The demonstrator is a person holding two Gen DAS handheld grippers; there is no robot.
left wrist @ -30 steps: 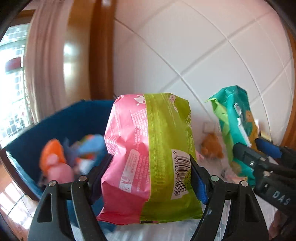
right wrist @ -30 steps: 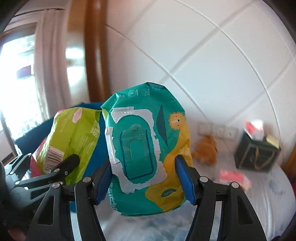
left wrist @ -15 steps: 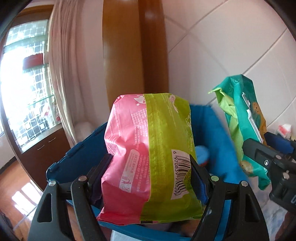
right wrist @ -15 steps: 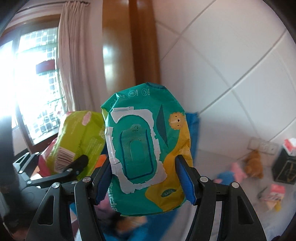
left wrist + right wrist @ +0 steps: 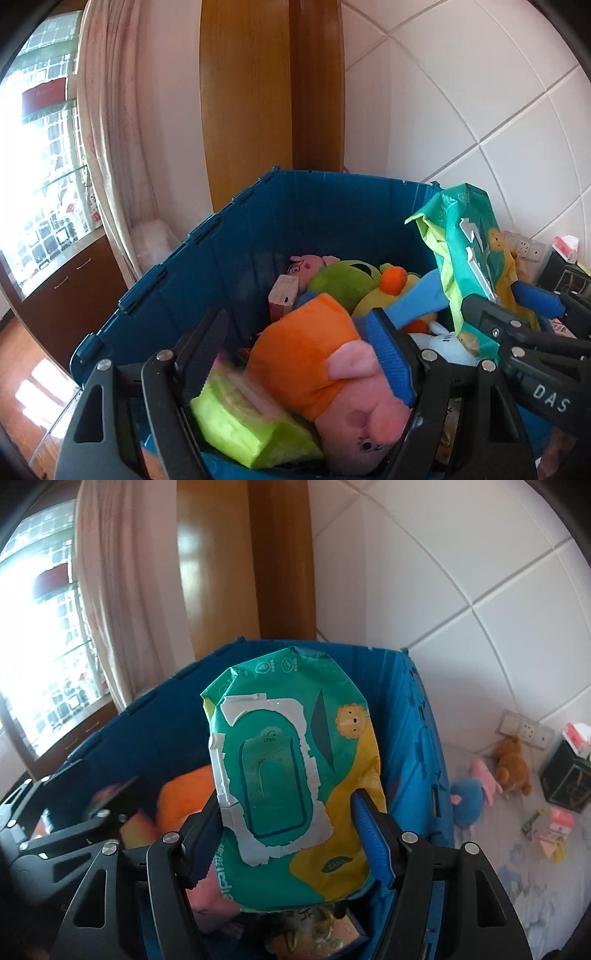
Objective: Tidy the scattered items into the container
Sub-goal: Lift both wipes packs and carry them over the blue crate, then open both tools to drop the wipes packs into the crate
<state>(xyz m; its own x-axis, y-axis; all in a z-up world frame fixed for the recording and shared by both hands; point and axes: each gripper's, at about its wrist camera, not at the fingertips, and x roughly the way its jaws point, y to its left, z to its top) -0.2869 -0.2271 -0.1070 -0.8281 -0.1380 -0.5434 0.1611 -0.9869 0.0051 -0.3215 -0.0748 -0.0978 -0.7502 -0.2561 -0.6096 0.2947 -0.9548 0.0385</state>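
My left gripper (image 5: 295,354) is open above the blue bin (image 5: 325,214). The pink and green packet (image 5: 243,417) lies blurred in the bin below the jaws, beside an orange and pink plush pig (image 5: 332,373). My right gripper (image 5: 288,830) is shut on a teal wipes pack (image 5: 291,779) and holds it over the bin (image 5: 410,760). The pack also shows in the left wrist view (image 5: 469,258). The left gripper shows at the left of the right wrist view (image 5: 92,812).
The bin holds several plush toys, among them a green one (image 5: 343,277). On the white bedsheet to the right lie a blue and pink plush (image 5: 469,794), a brown plush (image 5: 511,764), a black box (image 5: 569,782) and small cartons (image 5: 557,823). A curtain (image 5: 110,122) hangs at left.
My left gripper has opened and the pink and green packet has dropped into the bin. Both grippers have swung left and tilted down over the bin. The right still holds the wipes pack.
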